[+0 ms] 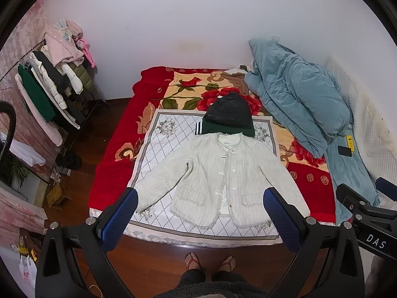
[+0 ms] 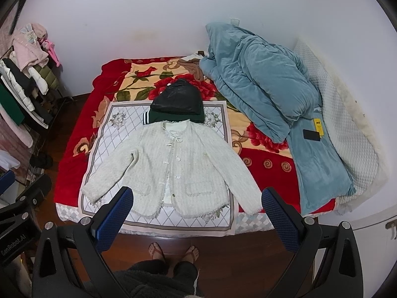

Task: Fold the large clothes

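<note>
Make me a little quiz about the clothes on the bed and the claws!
1. True or false: the white cardigan lies spread flat, sleeves out.
2. What sits just past its collar? A) folded dark clothes B) a pillow C) shoes
3. Fill in: both the left claw and right claw are ____.

Key: 1 true. 2 A. 3 open, holding nothing.
</note>
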